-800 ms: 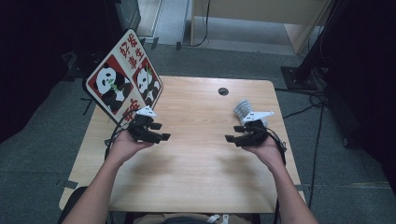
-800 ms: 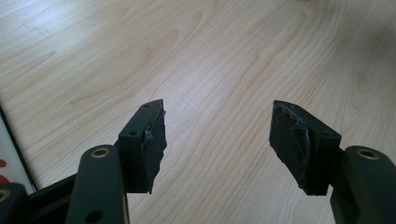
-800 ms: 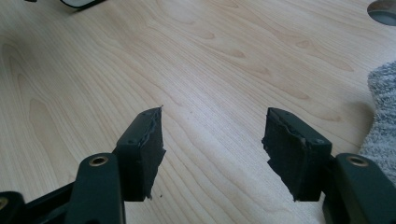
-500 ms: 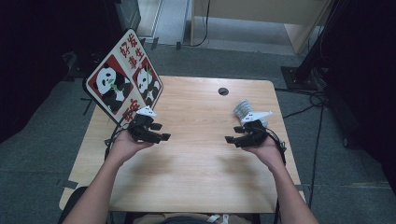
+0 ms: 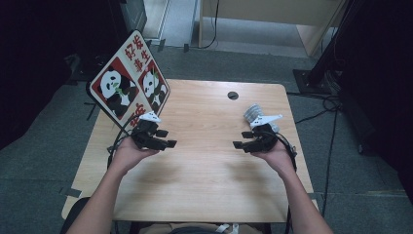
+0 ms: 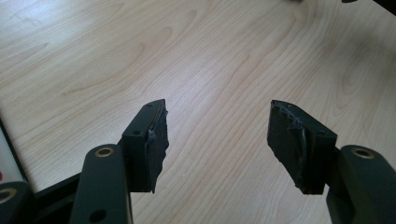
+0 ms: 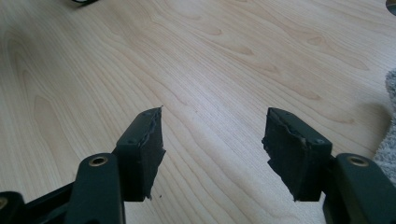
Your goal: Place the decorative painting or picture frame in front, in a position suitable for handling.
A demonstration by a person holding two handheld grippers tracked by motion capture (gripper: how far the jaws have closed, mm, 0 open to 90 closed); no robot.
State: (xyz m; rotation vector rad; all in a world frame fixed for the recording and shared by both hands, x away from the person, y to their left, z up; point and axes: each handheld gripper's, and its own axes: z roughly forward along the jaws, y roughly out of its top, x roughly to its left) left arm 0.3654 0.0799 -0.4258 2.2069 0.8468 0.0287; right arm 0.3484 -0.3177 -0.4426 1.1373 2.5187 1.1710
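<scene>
My left gripper (image 5: 166,138) is held over the left part of the wooden table (image 5: 204,190), jaws pointing toward the middle. The left gripper view shows it (image 6: 218,140) open wide, with bare wood between the black pads. My right gripper (image 5: 242,139) hovers over the right part of the table, facing the left one. It (image 7: 214,149) is also open with nothing between its jaws. A grey-and-white crumpled cloth (image 5: 254,113) lies just behind the right gripper; its grey edge (image 7: 388,149) shows at the right border of the right gripper view.
A panda-printed board (image 5: 127,84) with red characters leans tilted at the table's far left corner. A dark cable hole (image 5: 233,95) sits near the far edge. A black stand base and cables (image 5: 321,83) lie on the floor to the right.
</scene>
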